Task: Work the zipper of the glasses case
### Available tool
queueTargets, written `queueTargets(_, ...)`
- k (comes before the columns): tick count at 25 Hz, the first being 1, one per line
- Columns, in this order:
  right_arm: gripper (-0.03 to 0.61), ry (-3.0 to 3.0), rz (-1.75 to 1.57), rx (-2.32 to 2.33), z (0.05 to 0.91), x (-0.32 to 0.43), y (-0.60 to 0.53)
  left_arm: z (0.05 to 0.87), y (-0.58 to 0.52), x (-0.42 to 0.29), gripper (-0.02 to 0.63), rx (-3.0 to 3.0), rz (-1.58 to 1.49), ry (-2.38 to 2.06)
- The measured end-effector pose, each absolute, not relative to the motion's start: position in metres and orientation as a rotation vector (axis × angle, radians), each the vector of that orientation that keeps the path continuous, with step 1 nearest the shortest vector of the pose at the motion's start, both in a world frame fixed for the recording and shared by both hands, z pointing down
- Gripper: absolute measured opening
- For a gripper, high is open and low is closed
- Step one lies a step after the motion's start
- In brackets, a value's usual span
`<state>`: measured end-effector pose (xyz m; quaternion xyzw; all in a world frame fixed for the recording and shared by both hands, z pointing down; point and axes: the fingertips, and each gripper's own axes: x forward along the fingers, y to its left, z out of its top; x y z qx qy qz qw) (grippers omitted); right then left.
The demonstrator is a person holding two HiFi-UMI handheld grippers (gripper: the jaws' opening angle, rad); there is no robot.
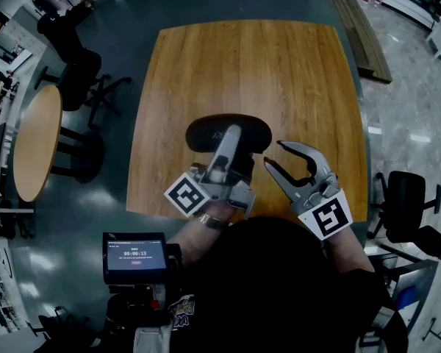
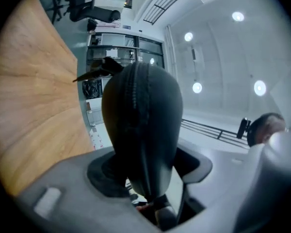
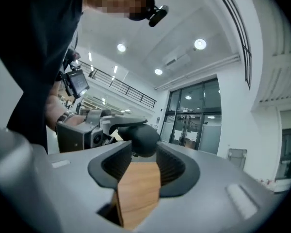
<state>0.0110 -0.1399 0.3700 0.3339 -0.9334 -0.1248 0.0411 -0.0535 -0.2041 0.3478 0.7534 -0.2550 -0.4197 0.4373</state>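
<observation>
A black oval glasses case [image 1: 206, 132] is held above the near part of the wooden table [image 1: 279, 72]. My left gripper [image 1: 230, 140] is shut on it, one grey finger lying across its top. In the left gripper view the case [image 2: 140, 106] stands up between the jaws of the left gripper [image 2: 145, 171], its zipper seam running along the middle. My right gripper [image 1: 273, 153] is open just right of the case. In the right gripper view the case's rounded end [image 3: 144, 140] sits just beyond the open right gripper [image 3: 144, 166], with only table showing between the pads.
A round wooden table [image 1: 37, 153] and dark office chairs [image 1: 81, 72] stand at the left. Another chair [image 1: 408, 197] is at the right and a bench [image 1: 364, 35] at the far right. A small screen device [image 1: 134, 256] hangs near my body.
</observation>
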Motion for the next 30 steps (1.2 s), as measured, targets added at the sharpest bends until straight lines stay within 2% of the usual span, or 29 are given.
queueTargets(3, 0.213, -2.865, -0.367, 1.007, 0.367, 0.011, -0.146, 0.361, -0.200, -0.047, 0.258, 1.947, -0.926, -0.669)
queueTargets(5, 0.302, -2.809, -0.438, 0.911, 0.373, 0.001, -0.147, 0.369, -0.196, -0.039, 0.258, 1.979, -0.860, -0.656)
queueTargets(6, 0.324, -2.784, -0.456, 0.870, 0.377, -0.003, -0.147, 0.371, -0.193, -0.035, 0.258, 1.998, -0.829, -0.649)
queueTargets(19, 0.330, -2.746, -0.466, 0.788, 0.396, -0.022, -0.147, 0.389, -0.177, -0.013, 0.262, 2.103, -0.618, -0.585)
queueTargets(23, 0.328, -2.780, -0.469, 0.750, 0.404, -0.004, -0.142, 0.400, -0.175, -0.012, 0.295, 2.181, -0.507, -0.570)
queueTargets(25, 0.328, -2.826, -0.353, 0.783, 0.413, 0.011, -0.141, 0.411, -0.178, -0.022, 0.311, 2.175, -0.475, -0.608)
queueTargets(27, 0.325, -2.853, -0.123, 0.906, 0.426, 0.034, -0.147, 0.424, -0.186, -0.040, 0.284, 2.123, -0.508, -0.683)
queueTargets(28, 0.324, -2.838, -0.055, 0.956, 0.436, 0.051, -0.152, 0.429, -0.192, -0.048, 0.245, 2.100, -0.532, -0.719)
queueTargets(30, 0.322, -2.793, -0.006, 1.022, 0.459, 0.087, -0.166, 0.437, -0.200, -0.052, 0.229, 2.111, -0.536, -0.767)
